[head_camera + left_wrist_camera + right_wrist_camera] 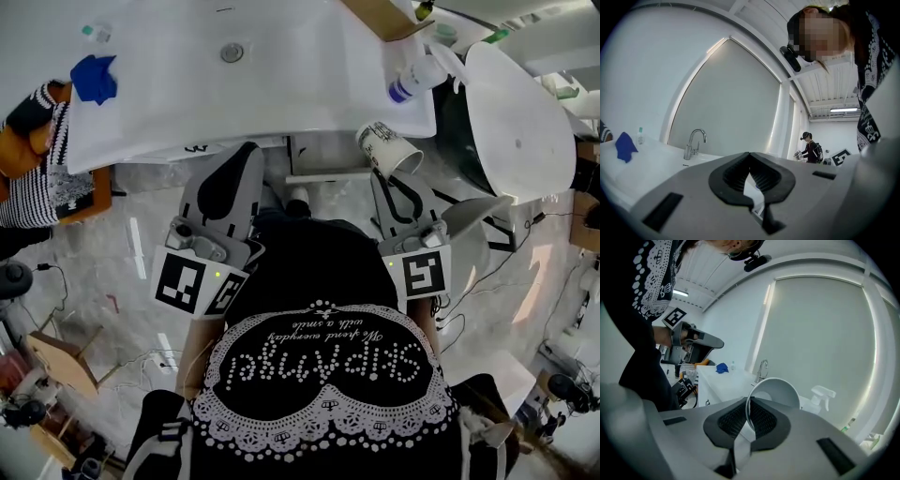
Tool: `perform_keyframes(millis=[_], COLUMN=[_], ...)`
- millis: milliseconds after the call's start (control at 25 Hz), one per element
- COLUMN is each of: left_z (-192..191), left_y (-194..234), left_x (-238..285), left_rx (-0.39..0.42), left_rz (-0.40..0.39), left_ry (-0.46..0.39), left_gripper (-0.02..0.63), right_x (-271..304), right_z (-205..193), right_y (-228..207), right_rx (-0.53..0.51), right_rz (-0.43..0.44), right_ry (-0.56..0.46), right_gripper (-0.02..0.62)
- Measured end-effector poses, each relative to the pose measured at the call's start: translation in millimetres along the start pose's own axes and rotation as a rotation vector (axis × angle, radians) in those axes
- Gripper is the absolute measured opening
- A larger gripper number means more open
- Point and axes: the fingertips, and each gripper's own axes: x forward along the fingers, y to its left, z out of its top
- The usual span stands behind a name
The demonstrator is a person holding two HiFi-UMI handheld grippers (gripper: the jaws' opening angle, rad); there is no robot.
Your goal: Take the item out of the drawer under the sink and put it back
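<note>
In the head view a white paper cup [386, 148] with dark print hangs tilted just below the front edge of the white sink counter [281, 84]. My right gripper [382, 174] is shut on the cup's rim. In the right gripper view the cup [776, 392] shows its open mouth, and its rim is pinched between the black pads [761, 420]. My left gripper [246, 155] is level in front of the cabinet, to the left of the cup. Its pads [736, 173] meet at the tips with nothing between them. The drawer under the sink is hidden by the counter's edge.
A blue cloth [94, 77], a small bottle [97, 32] and a spray bottle [417, 80] lie on the counter, and a faucet [693, 143] stands at its back. A large white rounded fixture [520, 122] stands at the right. Another person [811, 150] stands far off.
</note>
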Motion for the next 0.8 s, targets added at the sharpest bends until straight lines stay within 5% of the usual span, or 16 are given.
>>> perform_keyframes(millis=[280,800], left_z=[5.1,5.8], left_y=[6.6,-8.2], left_x=[-6.1,-27.1], left_rx=[-0.014,-0.032], left_rz=[0.008,-0.012], left_ry=[-0.024,-0.034], left_gripper=[0.005,0.005], right_x=[8.4,25.4], right_z=[-6.7,-12.7], right_y=[6.0,27.0], right_rx=[-0.150,-0.252], right_rz=[0.043,0.124], right_ry=[0.091,0.141], right_gripper=[0.026,0.026])
